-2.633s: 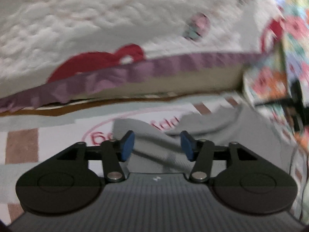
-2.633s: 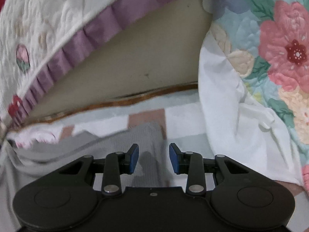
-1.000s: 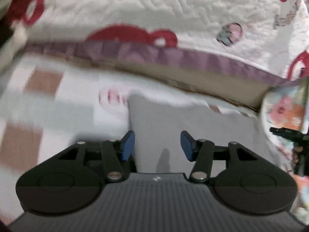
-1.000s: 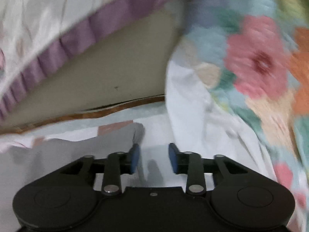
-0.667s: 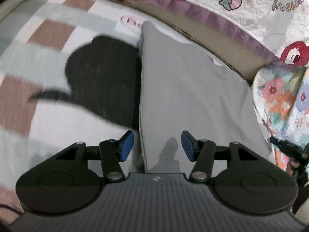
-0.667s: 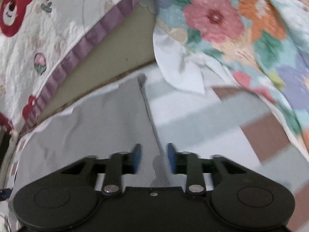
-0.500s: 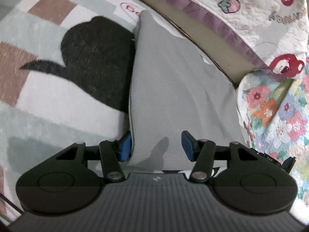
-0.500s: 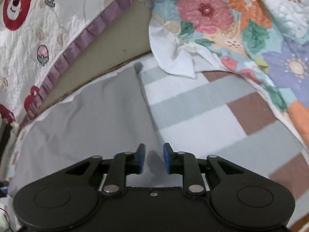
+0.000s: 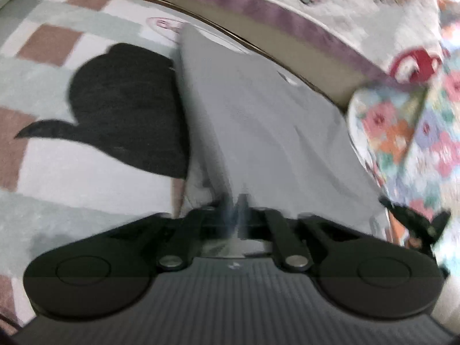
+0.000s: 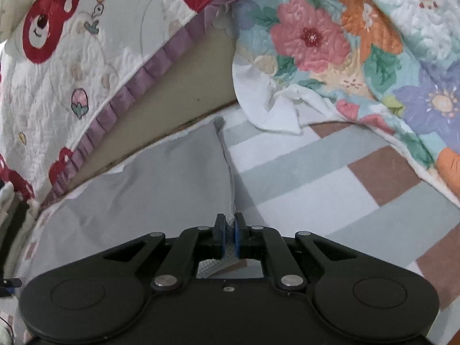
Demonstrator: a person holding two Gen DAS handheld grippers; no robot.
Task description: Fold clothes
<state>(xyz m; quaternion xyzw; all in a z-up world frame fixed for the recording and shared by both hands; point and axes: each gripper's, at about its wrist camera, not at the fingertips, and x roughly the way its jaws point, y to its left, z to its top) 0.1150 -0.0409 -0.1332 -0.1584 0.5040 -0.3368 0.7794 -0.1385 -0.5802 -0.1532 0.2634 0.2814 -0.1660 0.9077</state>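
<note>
Down at 6 o'clock in the left wrist view, the left claw (image 9: 234, 207) has its two fingers pressed close together, and it is pinching the near edge of the gray cloth (image 9: 258, 115). This view is blurry, so the fingertips are hard to see well. The gray cloth runs from the claw up toward 12 o'clock, where it meets the purple frill of the bear quilt (image 9: 359, 8). It lies on a checked blanket (image 9: 72, 178) of pale green, white and brown squares. A black cloth (image 9: 126, 109) lies at 9 o'clock, touching the gray cloth's left edge. Some pink writing at 11 o'clock is too blurry to read. A flower quilt (image 9: 408, 132) sits at 3 o'clock.

Next, in the right wrist view, the right claw (image 10: 228, 230) is at 6 o'clock with its blue pads almost shut, pinching the gray cloth's (image 10: 158, 178) right edge. The cloth spreads out to 9 o'clock. This view is sharp. It shows red bear faces and letters on the bear quilt (image 10: 86, 57) that I cannot read. The flower quilt (image 10: 359, 43) fills 1 to 3 o'clock. The black cloth does not show here.
</note>
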